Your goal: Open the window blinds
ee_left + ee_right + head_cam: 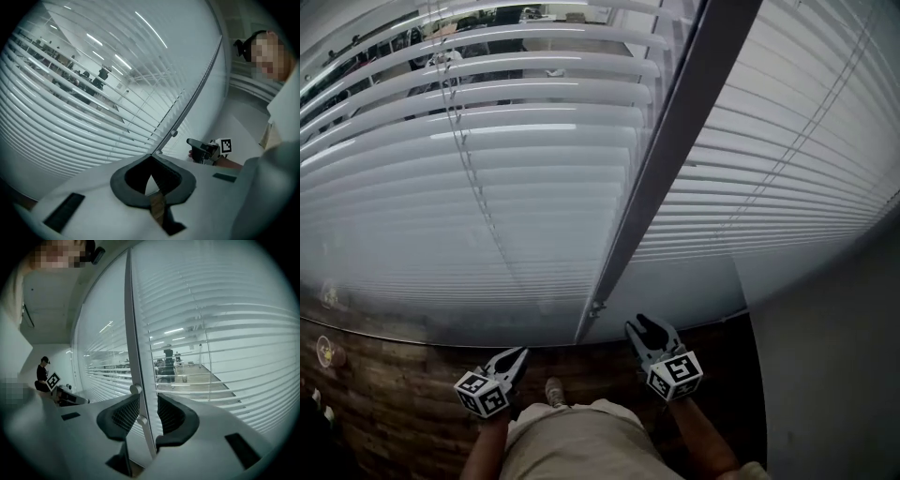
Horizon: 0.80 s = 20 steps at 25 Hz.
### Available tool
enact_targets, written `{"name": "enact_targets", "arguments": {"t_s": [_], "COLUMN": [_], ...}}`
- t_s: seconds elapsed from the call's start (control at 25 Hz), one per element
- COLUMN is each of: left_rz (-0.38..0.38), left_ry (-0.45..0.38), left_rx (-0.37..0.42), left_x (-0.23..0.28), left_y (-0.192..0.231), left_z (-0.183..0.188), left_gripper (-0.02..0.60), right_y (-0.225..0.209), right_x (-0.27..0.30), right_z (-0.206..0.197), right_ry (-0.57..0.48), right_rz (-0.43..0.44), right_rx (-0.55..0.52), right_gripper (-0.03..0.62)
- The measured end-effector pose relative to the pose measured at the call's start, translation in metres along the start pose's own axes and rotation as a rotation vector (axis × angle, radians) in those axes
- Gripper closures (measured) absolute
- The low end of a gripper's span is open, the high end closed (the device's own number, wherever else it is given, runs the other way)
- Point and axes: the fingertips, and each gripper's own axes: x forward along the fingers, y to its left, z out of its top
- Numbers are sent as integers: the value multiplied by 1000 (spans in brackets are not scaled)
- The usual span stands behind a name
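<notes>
White slatted blinds (487,169) cover the window, the slats tilted partly open so an office shows through. A second blind (787,169) hangs to the right. Between them runs a grey rod (656,169) with small knobs (135,389) near its lower end. My right gripper (642,328) is open and points at the rod. In the right gripper view the rod (140,420) shows in the gap of that gripper (148,401), close to the left pad, and the pads do not press on it. My left gripper (516,356) is low at the left, shut and empty, its tips together (151,158).
A thin ladder cord (473,178) runs down the left blind. Dark wood floor (394,403) lies below the window, and a plain grey wall (834,356) stands at the right. The person's legs (572,441) are at the bottom centre.
</notes>
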Motion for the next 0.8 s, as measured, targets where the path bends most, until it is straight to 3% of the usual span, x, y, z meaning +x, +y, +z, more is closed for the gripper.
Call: {"name": "enact_targets", "arguments": {"t_s": [0.48,0.8], "left_rz": [-52,-34], "left_ry": [9,33], "left_rx": [29,41], "left_x": [38,10], "left_y": [-100,-156], "left_z": [5,32], "left_gripper": [569,569], "right_y": [-14,5], "right_x": [-48,-71], "right_z": [23,50], "right_ry": [199,315], "right_rz": [158,257], "right_rx": [-136,-162], "right_gripper": [468,468]}}
